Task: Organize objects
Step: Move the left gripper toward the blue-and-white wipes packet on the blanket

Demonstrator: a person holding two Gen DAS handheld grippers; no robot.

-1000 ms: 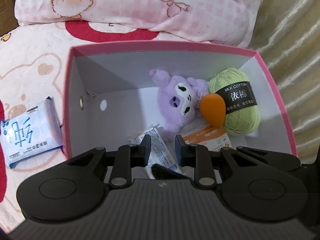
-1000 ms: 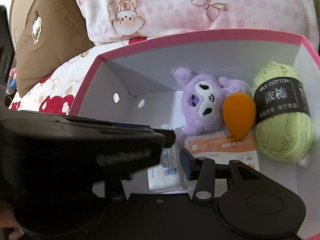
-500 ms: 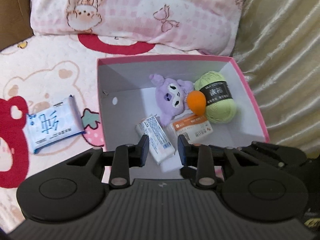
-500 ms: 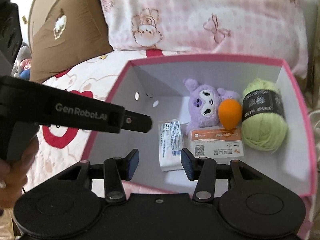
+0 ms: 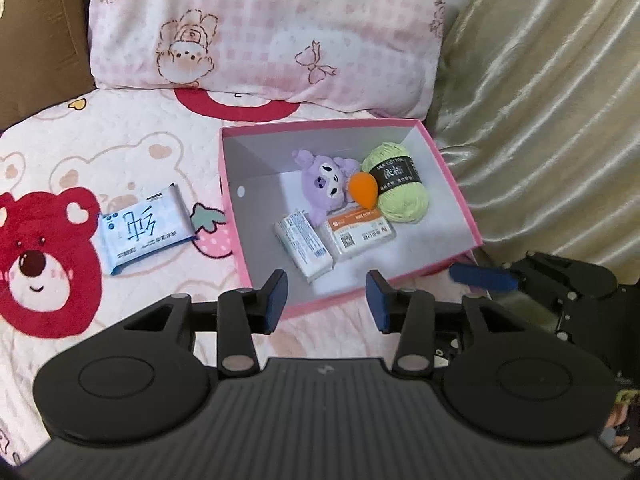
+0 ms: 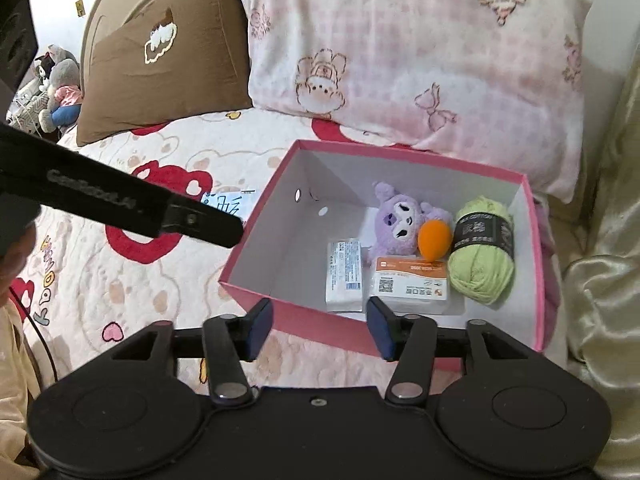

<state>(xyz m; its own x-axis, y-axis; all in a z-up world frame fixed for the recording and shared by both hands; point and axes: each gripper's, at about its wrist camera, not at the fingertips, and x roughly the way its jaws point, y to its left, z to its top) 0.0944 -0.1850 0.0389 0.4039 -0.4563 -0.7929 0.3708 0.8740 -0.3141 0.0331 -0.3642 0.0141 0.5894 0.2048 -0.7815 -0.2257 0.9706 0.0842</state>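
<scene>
A pink box sits on the bed. Inside lie a purple plush, an orange sponge, a green yarn ball, a white pack and an orange-labelled pack. A blue tissue pack lies on the bed left of the box. My left gripper is open and empty above the box's near edge. My right gripper is open and empty, also before the box.
A pink pillow leans behind the box and a brown cushion stands to its left. Shiny beige fabric rises at the right. The bedspread has red bear prints. The other gripper shows in the left wrist view.
Both grippers have pulled back and up out of the box and opened wider. The white pack now lies free in the box.
</scene>
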